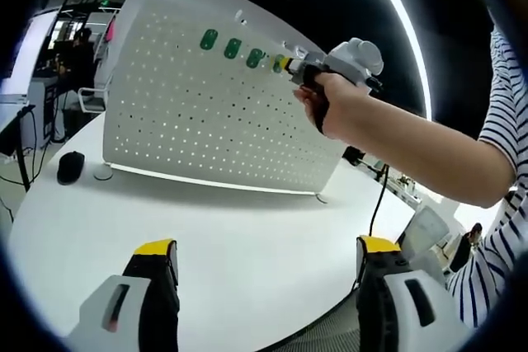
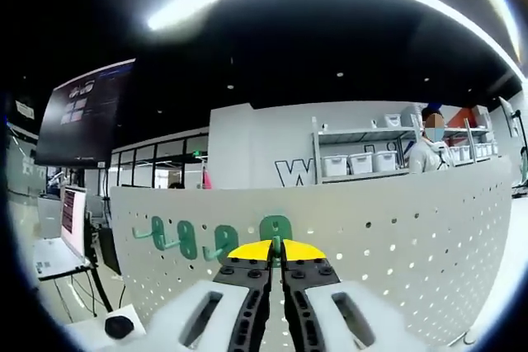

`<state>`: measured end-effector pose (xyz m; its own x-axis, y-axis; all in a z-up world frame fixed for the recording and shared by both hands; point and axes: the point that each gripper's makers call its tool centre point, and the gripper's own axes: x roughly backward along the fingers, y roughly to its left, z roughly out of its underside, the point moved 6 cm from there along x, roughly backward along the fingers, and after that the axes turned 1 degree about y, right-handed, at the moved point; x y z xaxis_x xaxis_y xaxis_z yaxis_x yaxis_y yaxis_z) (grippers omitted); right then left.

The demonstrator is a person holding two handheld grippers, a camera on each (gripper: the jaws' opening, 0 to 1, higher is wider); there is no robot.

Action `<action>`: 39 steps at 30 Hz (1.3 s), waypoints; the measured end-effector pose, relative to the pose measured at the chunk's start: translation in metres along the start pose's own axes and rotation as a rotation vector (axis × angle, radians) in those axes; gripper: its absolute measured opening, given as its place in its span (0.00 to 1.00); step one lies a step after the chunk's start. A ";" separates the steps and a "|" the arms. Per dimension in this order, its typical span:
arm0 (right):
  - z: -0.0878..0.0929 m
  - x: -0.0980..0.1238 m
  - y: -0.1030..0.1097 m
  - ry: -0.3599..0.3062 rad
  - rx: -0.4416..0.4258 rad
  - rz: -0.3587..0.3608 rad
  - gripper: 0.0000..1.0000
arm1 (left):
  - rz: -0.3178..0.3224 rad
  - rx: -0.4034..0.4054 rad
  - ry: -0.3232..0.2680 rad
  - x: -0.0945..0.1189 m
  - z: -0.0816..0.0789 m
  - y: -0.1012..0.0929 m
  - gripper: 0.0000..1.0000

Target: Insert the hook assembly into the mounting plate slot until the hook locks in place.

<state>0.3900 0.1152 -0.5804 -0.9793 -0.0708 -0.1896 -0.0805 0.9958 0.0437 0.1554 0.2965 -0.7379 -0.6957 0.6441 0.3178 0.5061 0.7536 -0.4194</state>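
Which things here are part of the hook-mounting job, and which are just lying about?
Job:
- pegboard
- green hook in the right gripper, at the board
- hooks already mounted
- left gripper, open above the table

Lying about:
- black mouse
- storage shelves
- monitor

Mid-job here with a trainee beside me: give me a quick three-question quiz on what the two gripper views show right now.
1. True or false: the left gripper holds a hook between its jaws.
2. Multiple choice: the right gripper is at A) the table, B) the upper part of the white pegboard, C) the black mouse.
3. Fill in: the hooks already on the pegboard, such as the green hook, are coloured ____.

Key
1. False: its jaws stand apart over the table with nothing between them.
2. B: its jaws are closed on a green hook at the board, beside the other hooks.
3. Green.
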 end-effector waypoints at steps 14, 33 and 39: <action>0.005 -0.005 -0.001 -0.013 -0.024 0.043 0.01 | -0.021 -0.001 0.007 0.001 0.001 0.002 0.91; 0.014 -0.010 0.005 0.009 -0.036 0.091 0.01 | -0.025 -0.004 0.018 -0.001 0.003 0.003 0.89; 0.013 -0.011 0.003 0.022 -0.048 0.092 0.01 | -0.028 -0.003 0.017 0.000 0.003 0.004 0.89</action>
<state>0.4030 0.1202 -0.5911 -0.9868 0.0193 -0.1606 0.0021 0.9943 0.1067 0.1561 0.2989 -0.7419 -0.7009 0.6252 0.3433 0.4884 0.7715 -0.4078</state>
